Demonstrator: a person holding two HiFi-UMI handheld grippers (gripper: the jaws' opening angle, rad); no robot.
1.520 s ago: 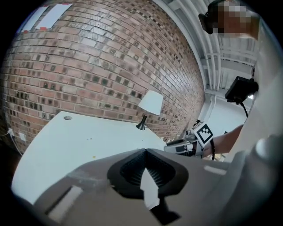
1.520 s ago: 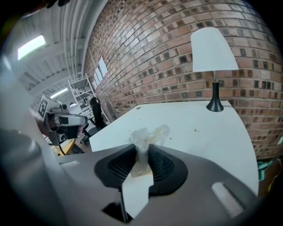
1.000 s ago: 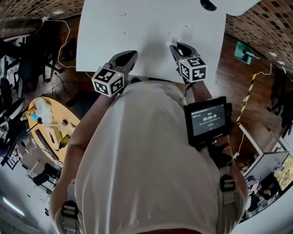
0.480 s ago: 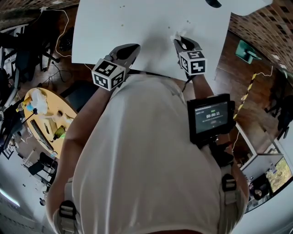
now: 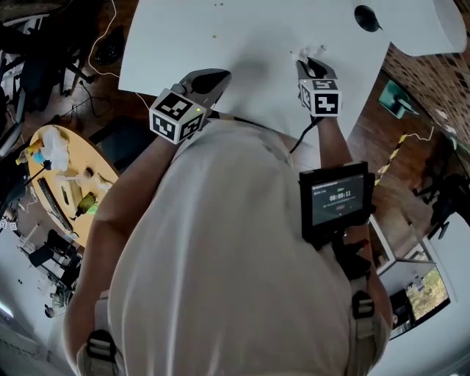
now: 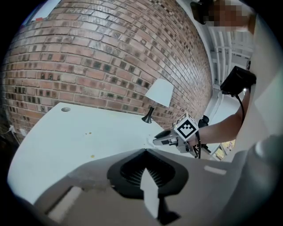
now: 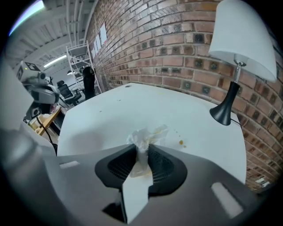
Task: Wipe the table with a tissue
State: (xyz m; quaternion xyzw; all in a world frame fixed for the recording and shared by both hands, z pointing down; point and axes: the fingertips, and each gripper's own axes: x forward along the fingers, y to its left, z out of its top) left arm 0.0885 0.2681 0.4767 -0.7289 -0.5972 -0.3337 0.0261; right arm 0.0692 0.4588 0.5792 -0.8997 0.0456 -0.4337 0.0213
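Observation:
The white table (image 5: 220,51) carries small yellowish spots (image 7: 181,142) and specks (image 6: 92,155). A crumpled white tissue (image 7: 146,137) sticks out of my right gripper (image 7: 141,148), which is shut on it. Its jaws have just been closing further on the tissue. In the head view the right gripper (image 5: 312,64) points down at the table's right part, with the tissue (image 5: 302,55) at its tip on or just above the surface. My left gripper (image 5: 213,76) hovers over the near edge, shut with nothing in it. The left gripper view shows its jaws (image 6: 144,151) meeting.
A lamp with a white shade (image 7: 241,39) and a black base (image 5: 365,16) stands at the table's far right corner, against a brick wall (image 6: 110,53). A screen device (image 5: 334,202) is strapped on the right forearm. Below left is a round wooden table (image 5: 62,187) with clutter, and cables lie on the floor.
The right gripper with the tissue has moved a little farther in over the table, toward the lamp, and lower. The left gripper has stayed near the front edge.

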